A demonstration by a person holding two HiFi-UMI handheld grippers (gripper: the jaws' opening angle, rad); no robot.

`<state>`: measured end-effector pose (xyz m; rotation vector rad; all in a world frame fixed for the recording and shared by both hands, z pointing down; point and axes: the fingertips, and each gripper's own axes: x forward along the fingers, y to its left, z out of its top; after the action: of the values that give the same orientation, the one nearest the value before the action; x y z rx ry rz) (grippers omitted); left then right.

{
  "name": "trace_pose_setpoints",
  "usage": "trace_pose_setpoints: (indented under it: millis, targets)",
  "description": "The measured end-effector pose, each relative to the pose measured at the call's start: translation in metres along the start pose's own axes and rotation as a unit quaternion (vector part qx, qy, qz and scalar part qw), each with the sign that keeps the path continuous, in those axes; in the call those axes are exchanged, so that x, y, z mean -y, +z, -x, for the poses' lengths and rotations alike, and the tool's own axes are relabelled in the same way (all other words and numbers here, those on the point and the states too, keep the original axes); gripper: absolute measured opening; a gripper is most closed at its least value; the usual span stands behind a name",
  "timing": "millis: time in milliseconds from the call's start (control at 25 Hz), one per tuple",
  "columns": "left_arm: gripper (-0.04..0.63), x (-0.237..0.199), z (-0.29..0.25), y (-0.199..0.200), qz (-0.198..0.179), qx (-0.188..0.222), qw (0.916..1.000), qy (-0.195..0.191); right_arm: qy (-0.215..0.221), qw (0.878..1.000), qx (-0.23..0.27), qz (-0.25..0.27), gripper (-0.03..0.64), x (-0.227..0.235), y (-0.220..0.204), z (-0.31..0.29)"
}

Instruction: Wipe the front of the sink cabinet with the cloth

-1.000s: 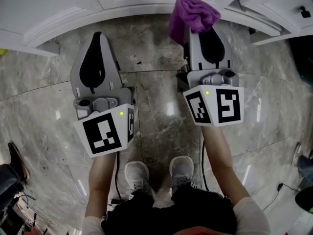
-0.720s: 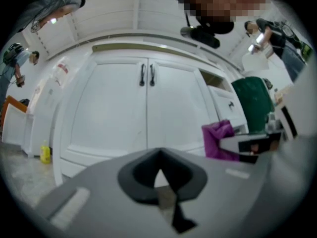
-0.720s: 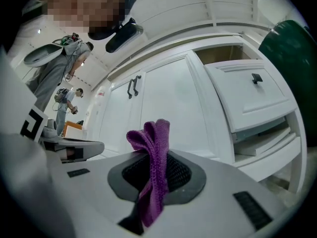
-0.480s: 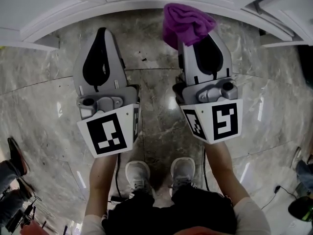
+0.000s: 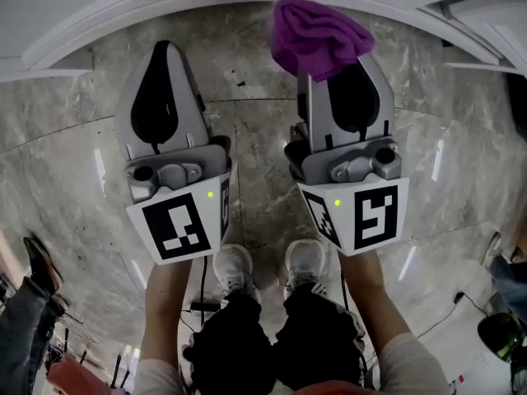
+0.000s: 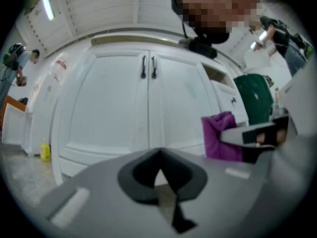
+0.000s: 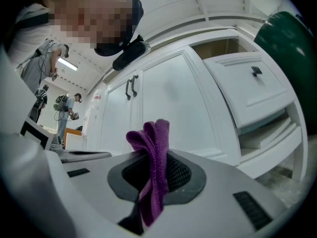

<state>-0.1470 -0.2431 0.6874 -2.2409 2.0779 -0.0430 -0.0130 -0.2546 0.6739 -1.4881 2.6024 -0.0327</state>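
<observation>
Marble floor (image 5: 263, 138) overhead, door handles (image 6: 148, 67) only in gripper views, cloth (image 7: 153, 170) gripped

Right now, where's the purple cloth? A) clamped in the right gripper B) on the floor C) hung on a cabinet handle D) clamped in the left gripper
A: the right gripper view shows the purple cloth pinched in the right gripper.

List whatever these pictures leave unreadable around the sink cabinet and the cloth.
Cabinet doors: head view's top edge cuts them off; only the base shows there.
Cloth: bunched in the right gripper, so its full size stays hidden.
Yellow bottle: left gripper view, too small for its label.
Drawer interior: right gripper view, hidden behind its front.
</observation>
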Motion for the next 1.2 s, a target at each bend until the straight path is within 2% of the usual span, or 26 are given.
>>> trace_pose_setpoints:
  millis: [120, 240, 480, 640, 760, 880, 1000, 1080, 1200]
  targets:
    - [0.005, 0.003, 0.010, 0.067, 0.002, 0.009, 0.9999, -0.006, 0.017, 1.000, -0.004, 0.014, 0.055, -0.014, 0.065, 0.005]
    - [0.005, 0.008, 0.033, 0.151, 0.005, 0.003, 0.9998, -0.019, 0.019, 0.999, -0.037, 0.013, 0.054, -0.032, 0.141, 0.022]
    - [0.005, 0.001, 0.055, 0.361, 0.028, -0.004, 0.9994, -0.022, 0.013, 0.997, -0.078, -0.006, 0.054, -0.074, 0.334, 0.036]
    - [0.005, -0.008, 0.065, 0.508, 0.029, -0.008, 0.9993, -0.022, 0.002, 0.996, -0.089, -0.016, 0.054, -0.097, 0.473, 0.038]
    - [0.005, -0.020, 0.074, 0.599, 0.032, -0.007, 0.9993, -0.017, -0.006, 0.996, -0.087, -0.016, 0.054, -0.108, 0.563, 0.038]
    - [0.005, -0.028, 0.090, 0.665, 0.035, -0.010, 0.9989, -0.030, -0.001, 0.996, -0.092, -0.013, 0.054, -0.124, 0.623, 0.042]
    - [0.005, -0.028, 0.102, 0.720, 0.025, 0.007, 0.9986, -0.046, 0.011, 0.996, -0.089, 0.000, 0.054, -0.139, 0.672, 0.046]
    - [0.005, -0.020, 0.119, 0.740, 0.026, 0.003, 0.9982, -0.054, 0.018, 0.996, -0.089, 0.012, 0.054, -0.148, 0.697, 0.057]
    - [0.005, -0.014, 0.136, 0.747, 0.001, -0.015, 0.9976, -0.067, 0.034, 0.995, -0.088, 0.026, 0.054, -0.156, 0.716, 0.066]
